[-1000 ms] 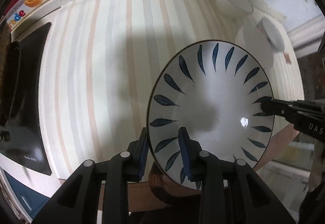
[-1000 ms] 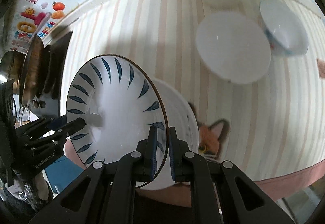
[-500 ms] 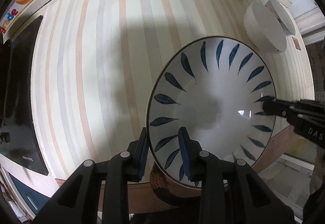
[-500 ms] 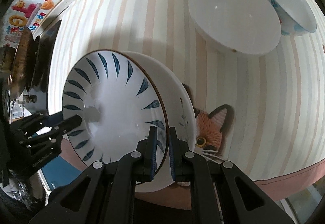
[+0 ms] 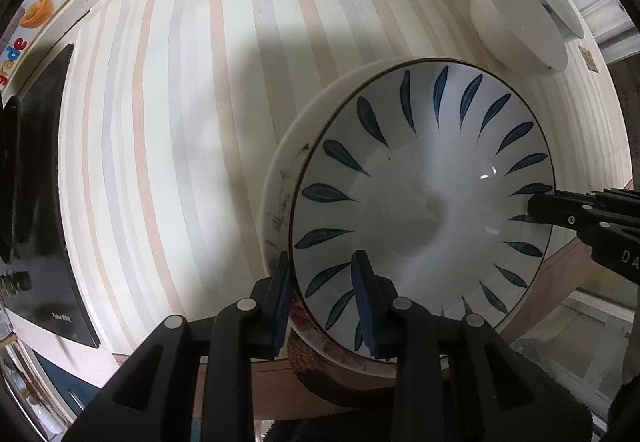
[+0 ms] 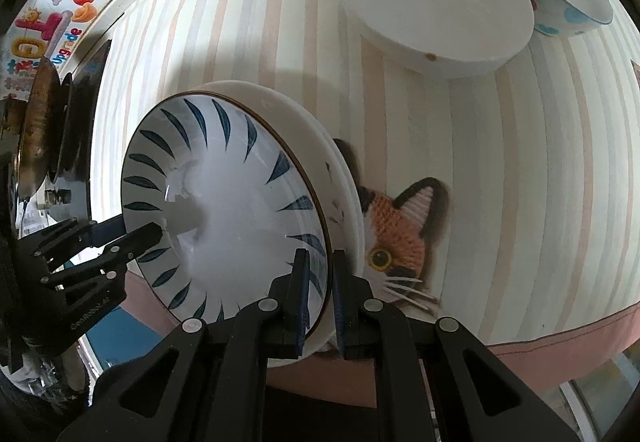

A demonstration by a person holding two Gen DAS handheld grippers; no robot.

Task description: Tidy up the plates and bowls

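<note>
- Left gripper (image 5: 322,292) and right gripper (image 6: 319,292) each pinch the leaf-patterned plate (image 5: 420,201) by its rim, at centre-right of the frame.
- It sits just over a white plate (image 5: 280,193) (contact unclear); lower level, then let go.

Striped tablecloth (image 6: 500,169) w/ cat-face patch (image 6: 400,238); black cooktop (image 5: 36,201) at left; fruit stickers (image 6: 80,1) on wall.

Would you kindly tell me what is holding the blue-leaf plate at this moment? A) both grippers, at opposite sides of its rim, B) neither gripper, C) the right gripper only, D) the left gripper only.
A: the left gripper and the right gripper each have fingers either side of the rim of the blue-leaf plate, at opposite edges.
</note>
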